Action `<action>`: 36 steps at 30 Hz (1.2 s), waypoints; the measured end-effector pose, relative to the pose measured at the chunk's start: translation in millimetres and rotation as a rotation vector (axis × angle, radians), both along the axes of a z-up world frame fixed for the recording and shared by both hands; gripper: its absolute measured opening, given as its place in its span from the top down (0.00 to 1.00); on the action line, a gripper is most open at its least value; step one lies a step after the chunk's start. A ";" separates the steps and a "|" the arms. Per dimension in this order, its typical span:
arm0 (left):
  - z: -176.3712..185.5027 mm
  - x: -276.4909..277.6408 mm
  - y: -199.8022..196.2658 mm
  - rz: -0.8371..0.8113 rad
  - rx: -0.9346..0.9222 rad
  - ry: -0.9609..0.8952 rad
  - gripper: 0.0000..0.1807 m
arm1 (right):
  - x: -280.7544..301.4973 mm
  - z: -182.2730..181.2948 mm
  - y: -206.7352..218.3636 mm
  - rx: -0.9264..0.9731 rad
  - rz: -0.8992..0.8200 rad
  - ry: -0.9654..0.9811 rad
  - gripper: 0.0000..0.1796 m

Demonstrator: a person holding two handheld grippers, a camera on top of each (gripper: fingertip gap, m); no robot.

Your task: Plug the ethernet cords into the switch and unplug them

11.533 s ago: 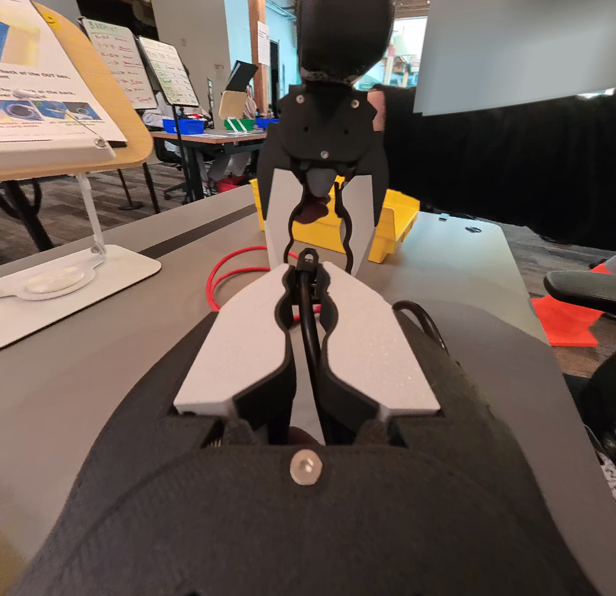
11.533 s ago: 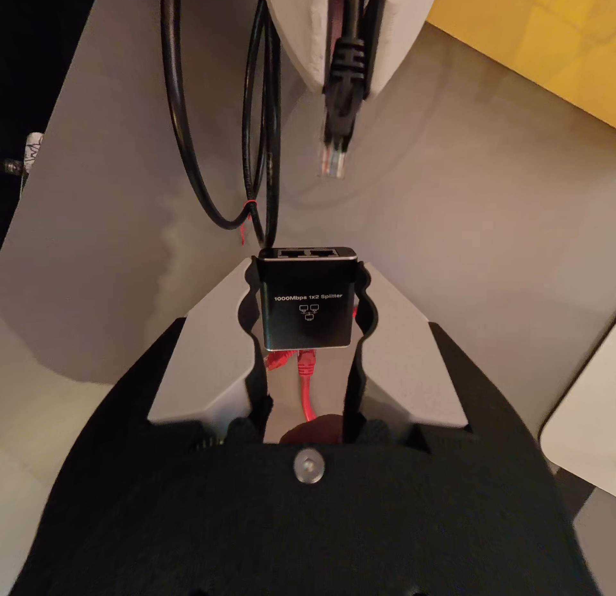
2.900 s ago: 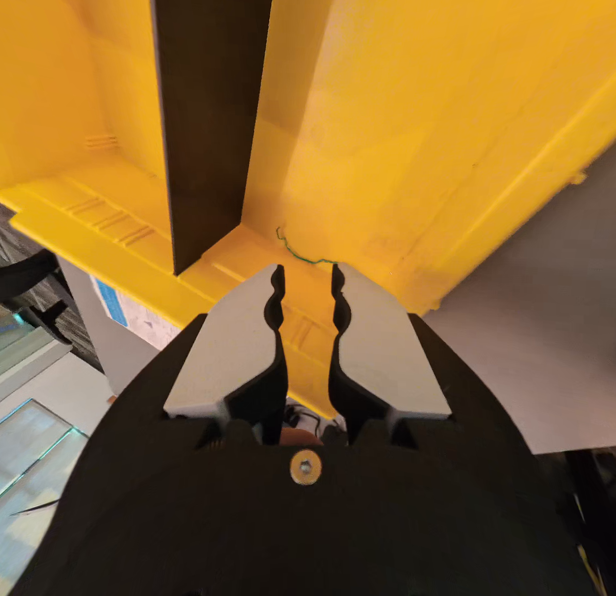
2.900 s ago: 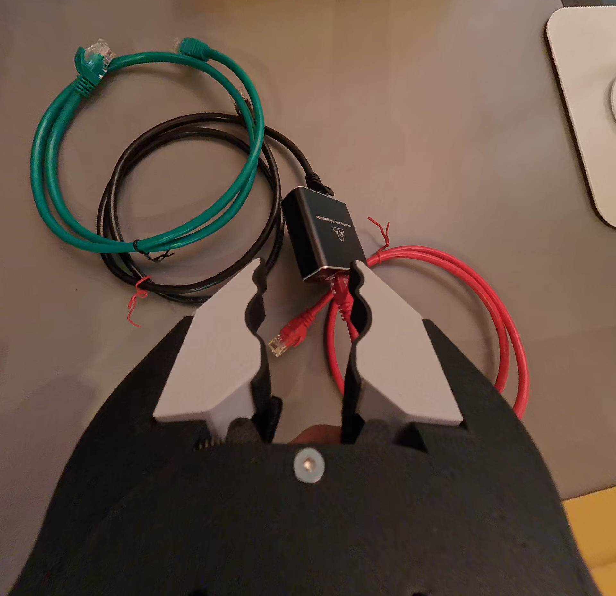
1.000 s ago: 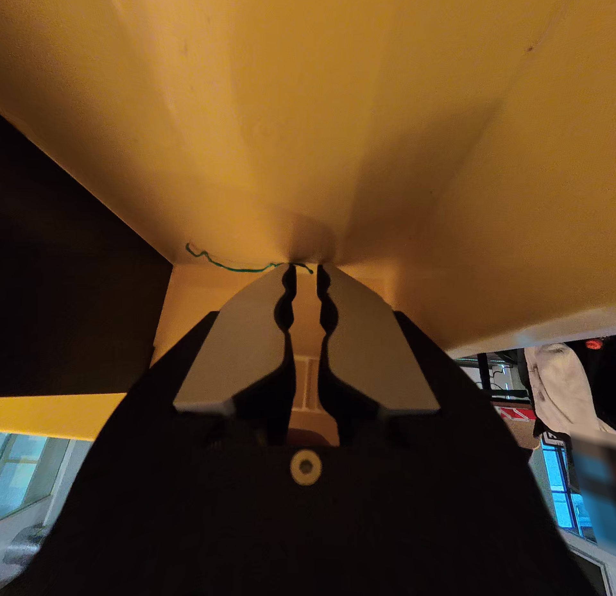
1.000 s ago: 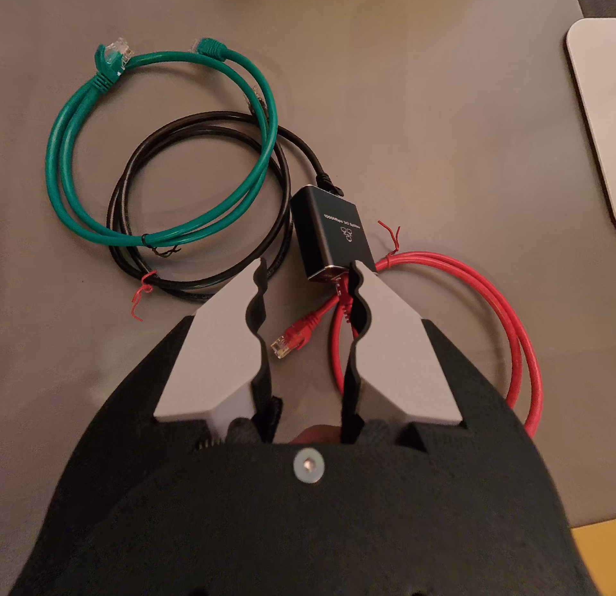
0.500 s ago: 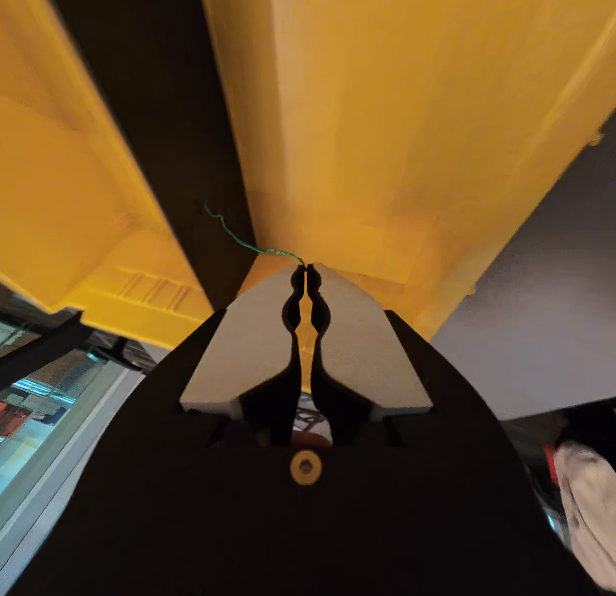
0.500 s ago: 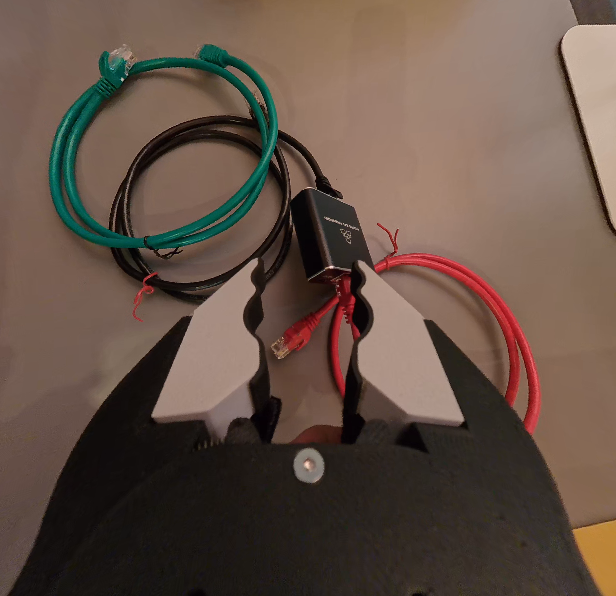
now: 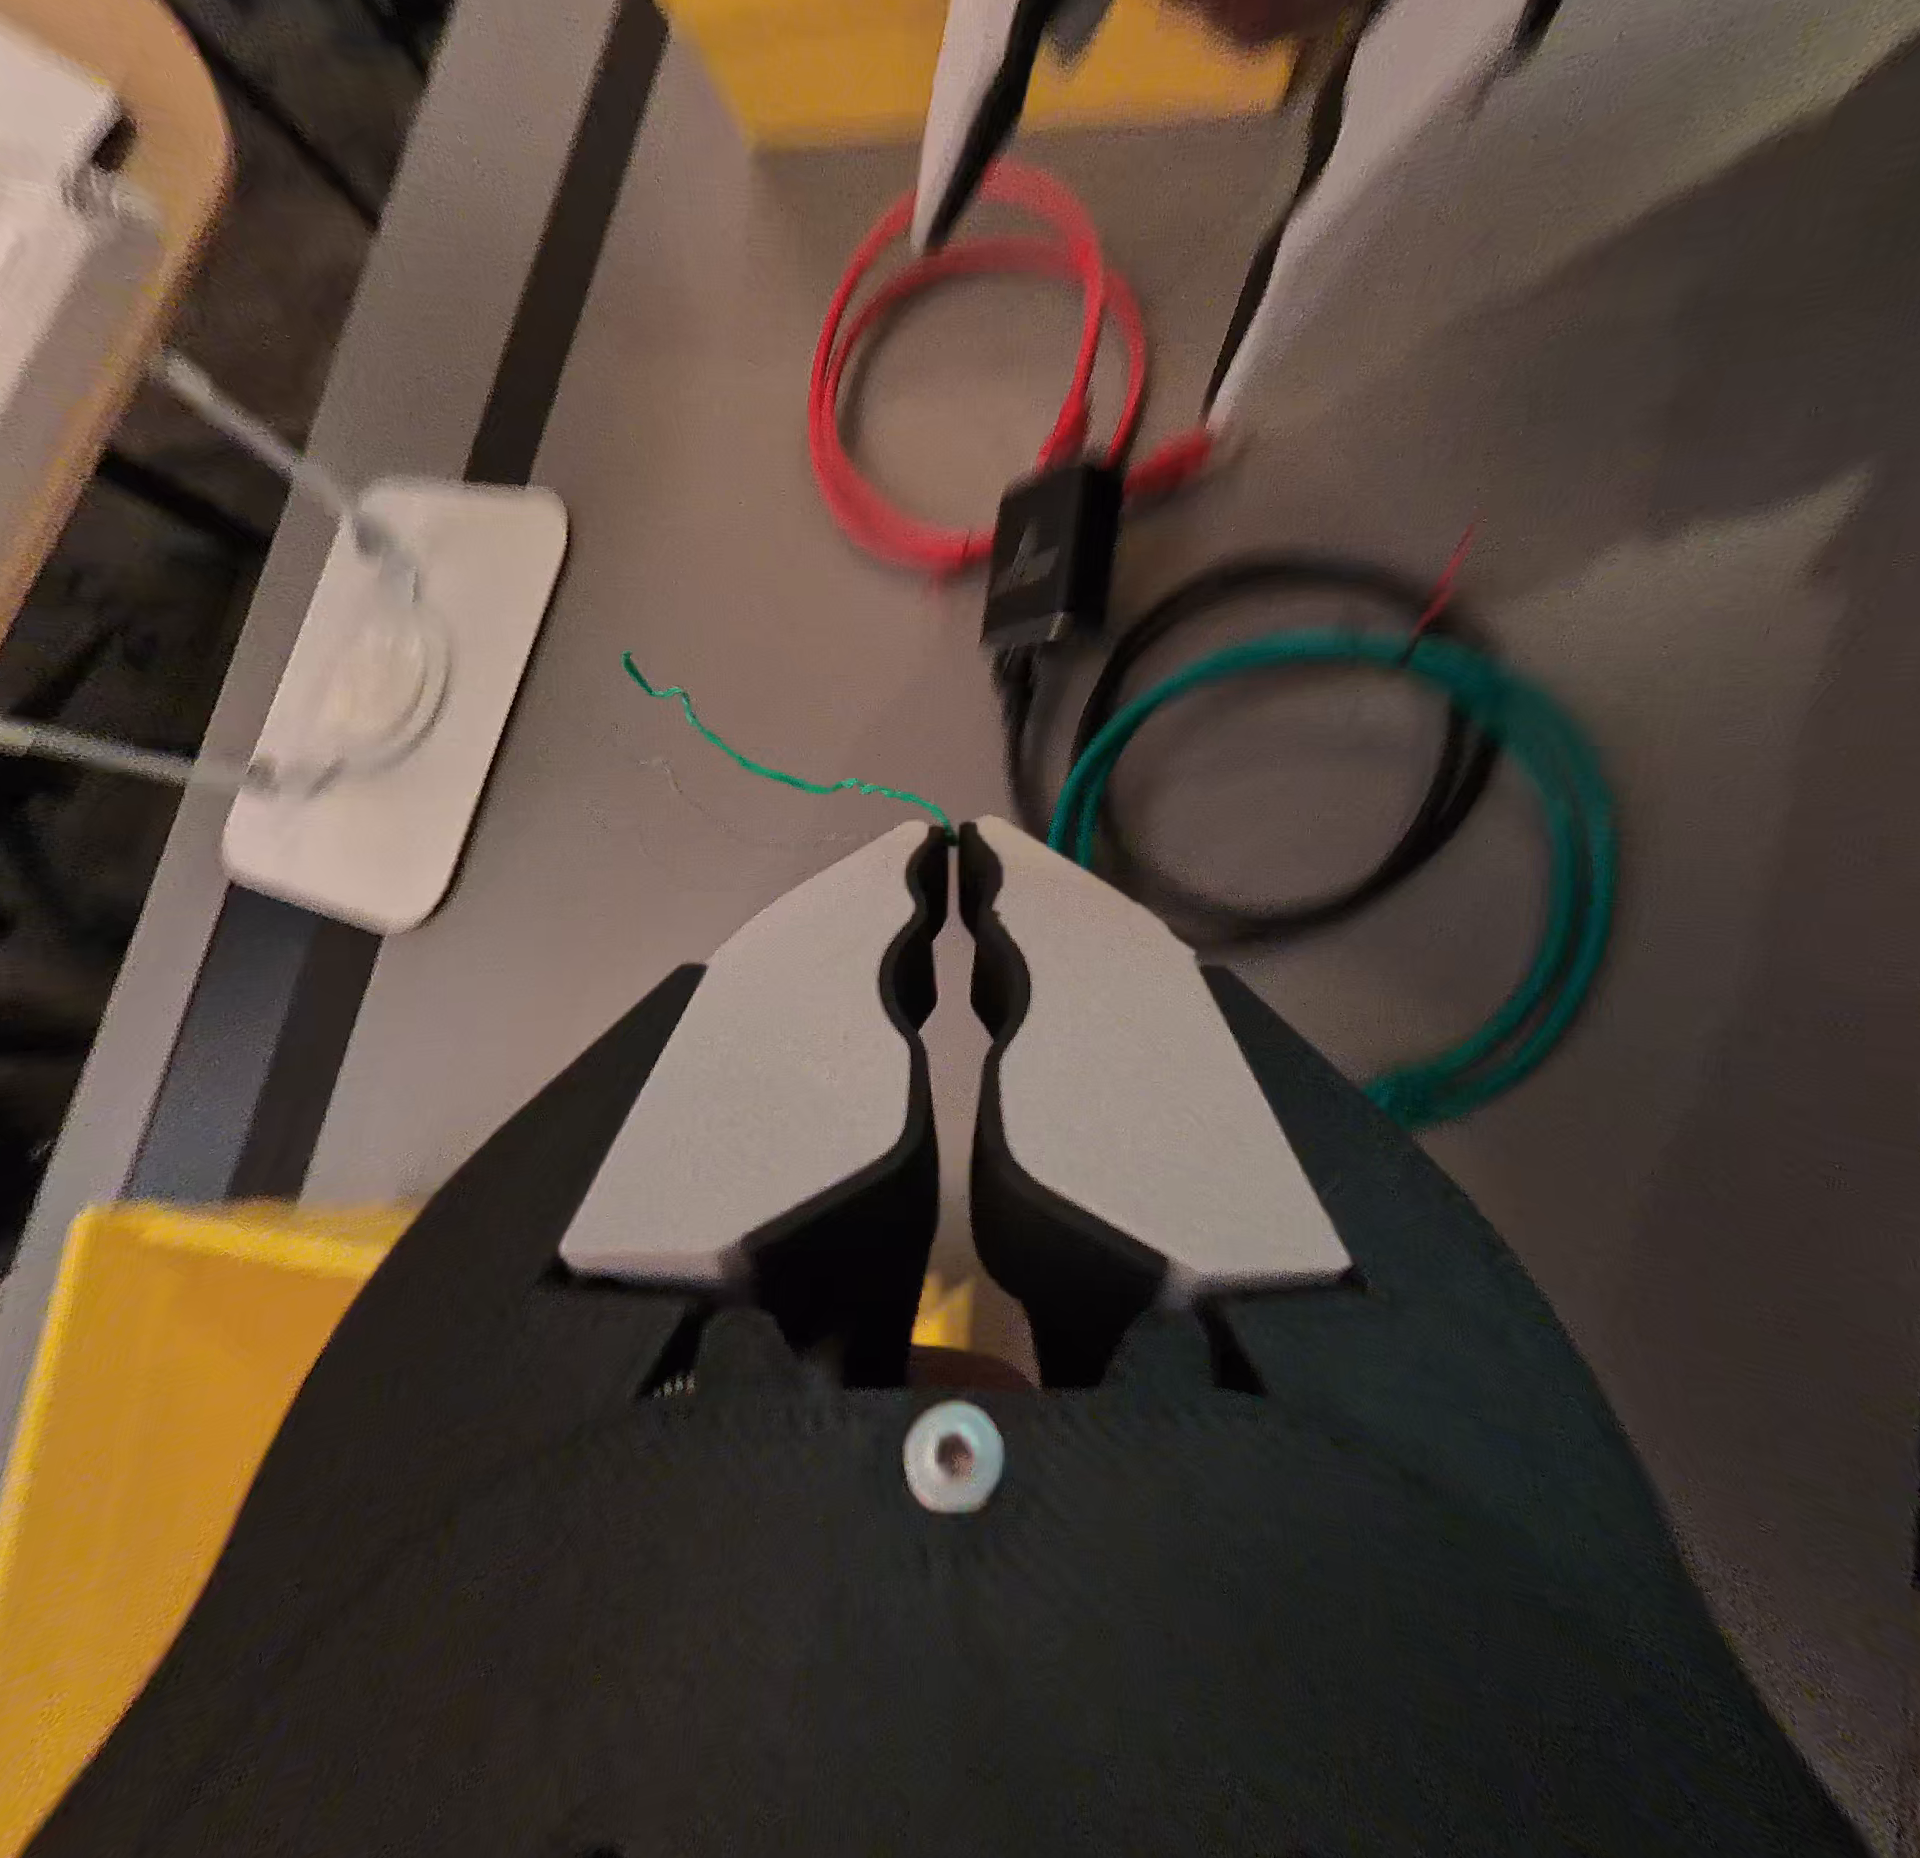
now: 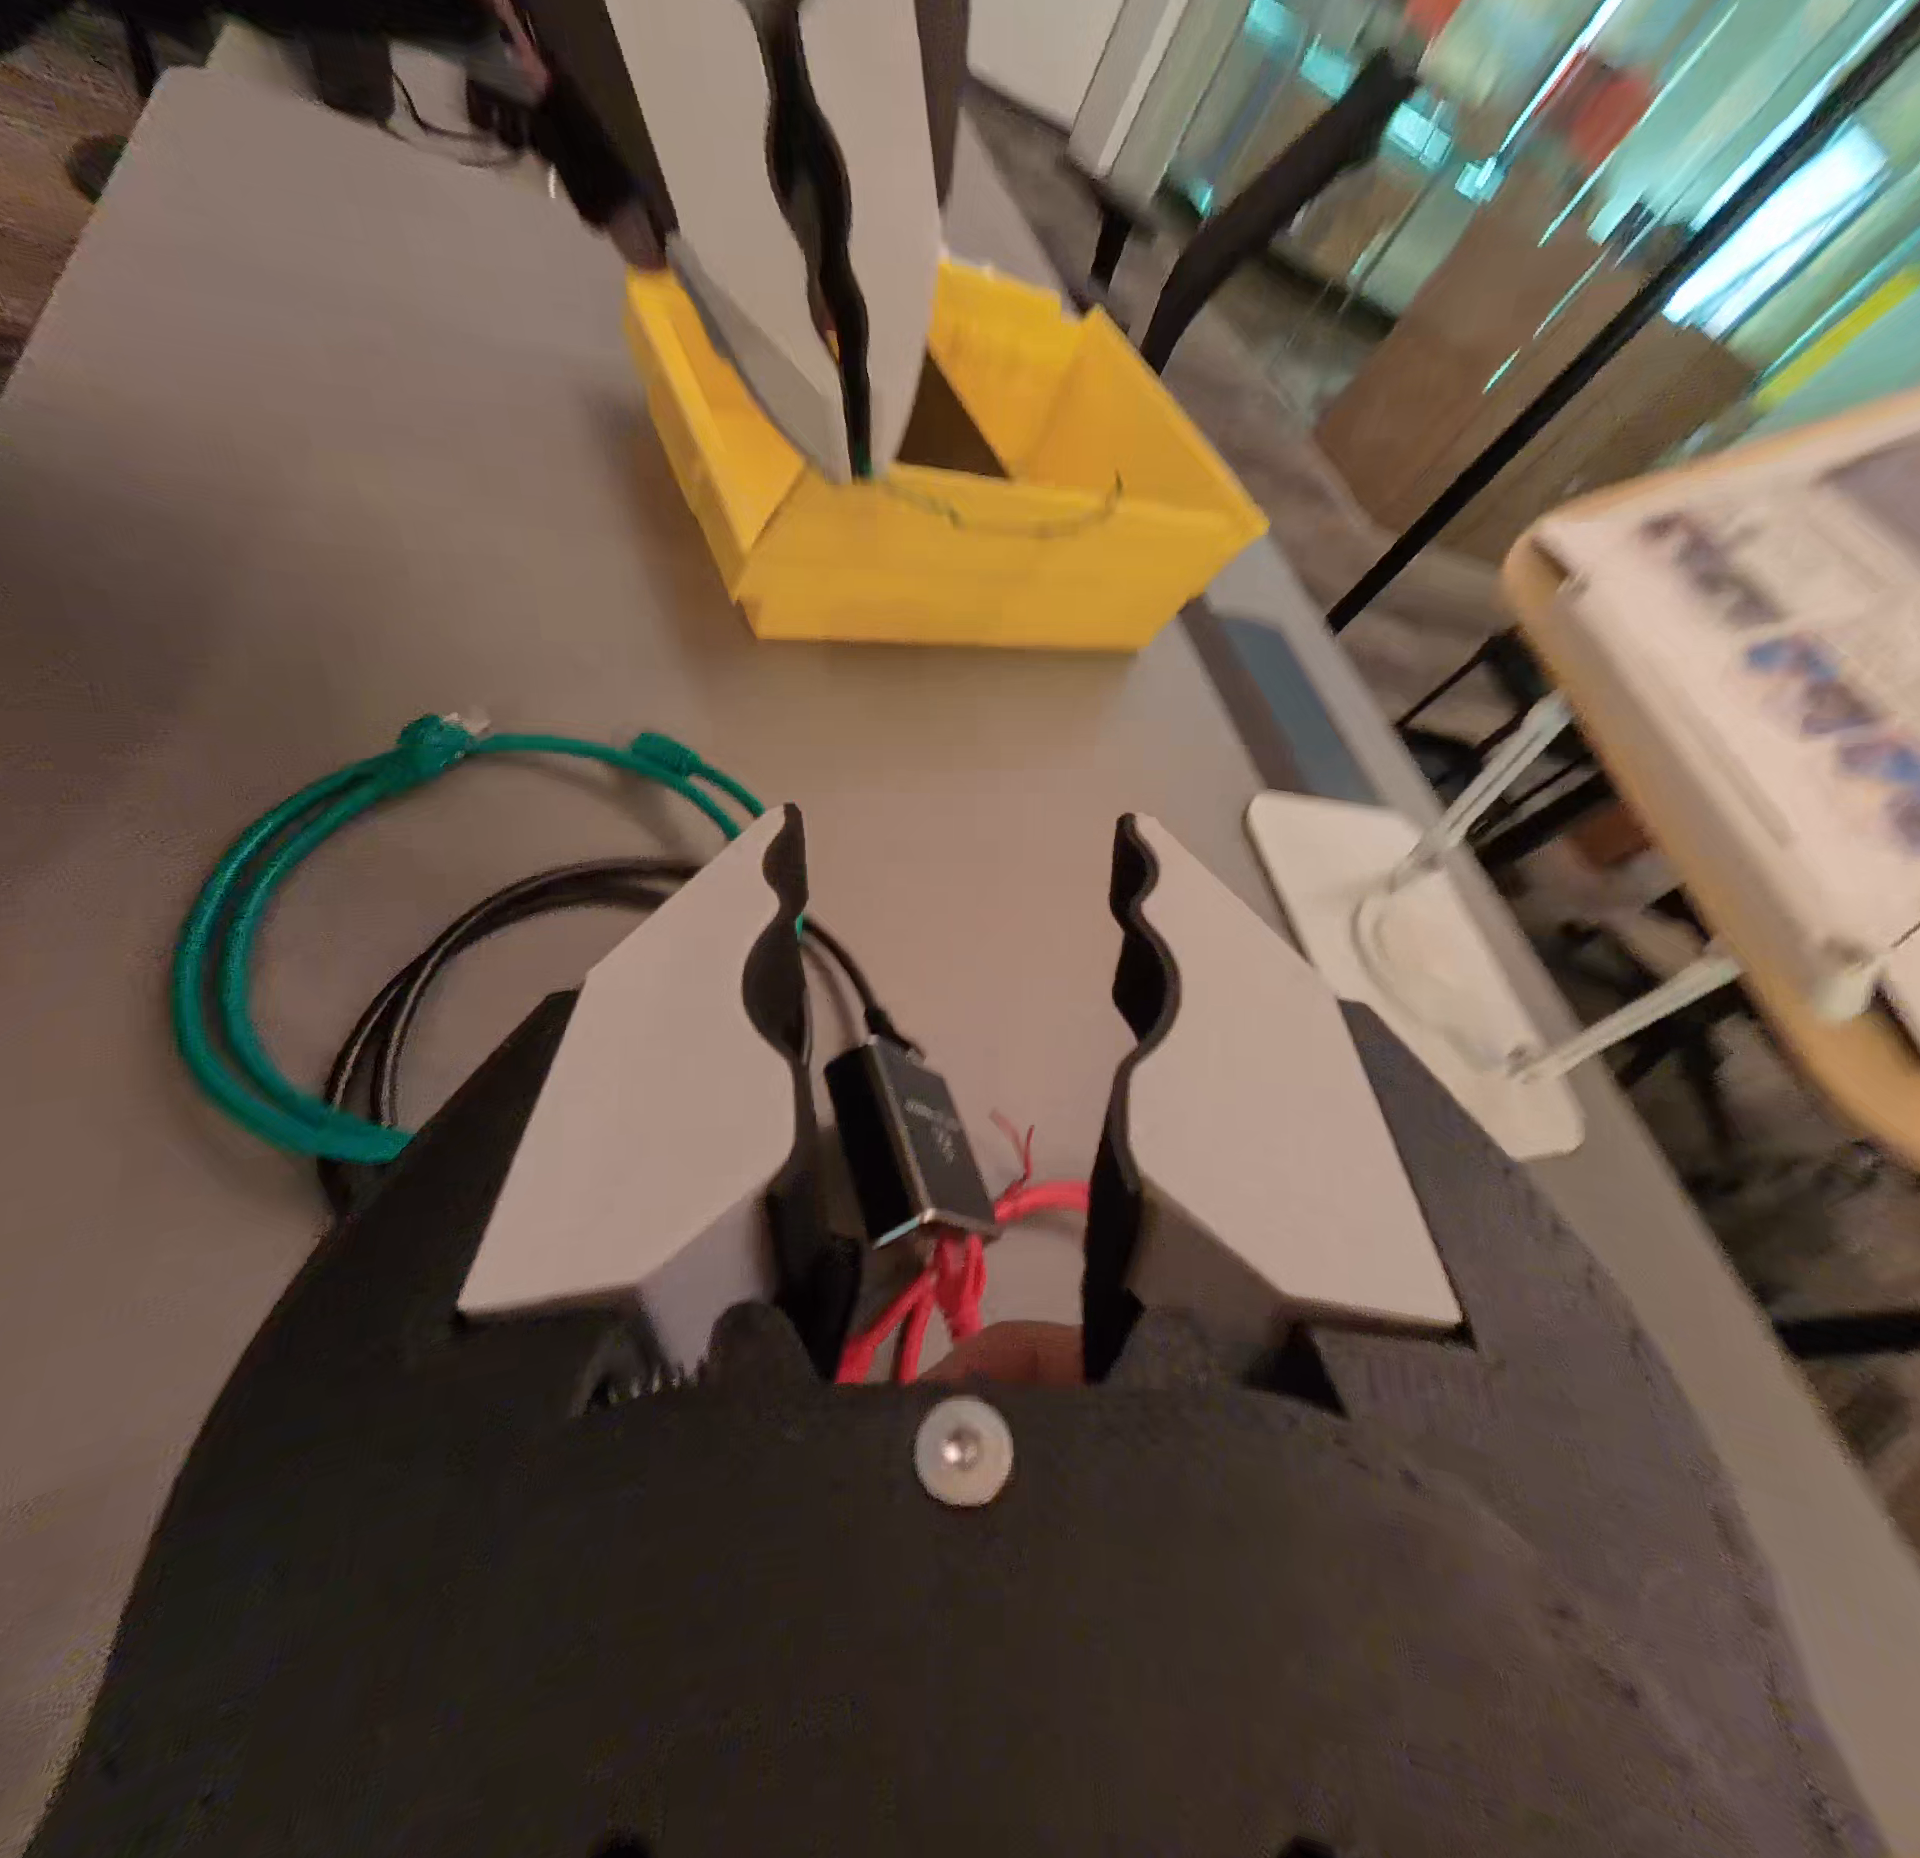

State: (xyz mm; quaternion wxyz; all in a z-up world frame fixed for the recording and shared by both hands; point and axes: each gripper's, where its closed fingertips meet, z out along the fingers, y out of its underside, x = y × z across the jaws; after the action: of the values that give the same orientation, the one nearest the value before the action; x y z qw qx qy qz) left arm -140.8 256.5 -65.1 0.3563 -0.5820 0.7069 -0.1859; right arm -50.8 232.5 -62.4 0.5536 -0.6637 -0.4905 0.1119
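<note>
Pinching a limp green twist tie [image 9: 769, 764], left gripper [image 9: 951, 840] jaws closed; right gripper [image 10: 956, 852] jaws wide, empty. Light, stiff switch [image 10: 909, 1148]: grasp its flat sides.

Left wrist camera looking steeply down at the grey table [image 9: 727, 478], right wrist camera facing it low, both sharing the switch [image 9: 1049, 551] and cords.

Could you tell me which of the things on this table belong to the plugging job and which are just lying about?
Job:
switch
red cord
black cord
green cord
right claw, open
left claw, pinching the green twist tie

Lying about:
yellow bin
white stand base
</note>
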 end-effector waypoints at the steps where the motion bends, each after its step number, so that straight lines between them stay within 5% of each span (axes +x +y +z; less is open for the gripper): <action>1: 3.4 13.9 -12.2 -0.023 -0.044 -0.062 0.99 | -5.4 5.5 -2.1 0.061 0.011 0.003 0.69; 9: 24.0 61.5 -50.1 -0.078 -0.322 -0.350 1.00 | -24.2 30.2 -10.9 0.456 0.000 -0.086 0.77; 13: 29.8 68.7 -59.0 -0.115 -0.432 -0.427 0.99 | -24.2 21.9 -8.2 0.468 -0.011 -0.139 0.82; 18: 29.6 73.3 -67.4 -0.145 -0.509 -0.469 0.99 | -23.4 20.2 -6.0 0.468 -0.031 -0.147 1.00; 23: 29.7 69.1 -64.9 -0.130 -0.551 -0.519 0.99 | -22.1 17.7 -9.3 0.416 -0.003 -0.138 1.00; 31: 11.7 53.2 -30.3 0.081 -0.460 -0.516 0.95 | -13.0 17.5 -17.4 -0.028 0.120 0.219 1.00; 36: 10.0 63.5 -18.8 0.111 0.087 -0.465 0.72 | -13.7 17.7 -17.5 -0.458 0.196 0.609 1.00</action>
State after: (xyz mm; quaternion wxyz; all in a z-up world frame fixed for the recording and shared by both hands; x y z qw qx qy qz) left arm -77.3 237.7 -55.0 0.5437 -0.5457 0.5803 -0.2644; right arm -64.5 215.0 -44.7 0.4978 -0.6567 -0.3272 0.4625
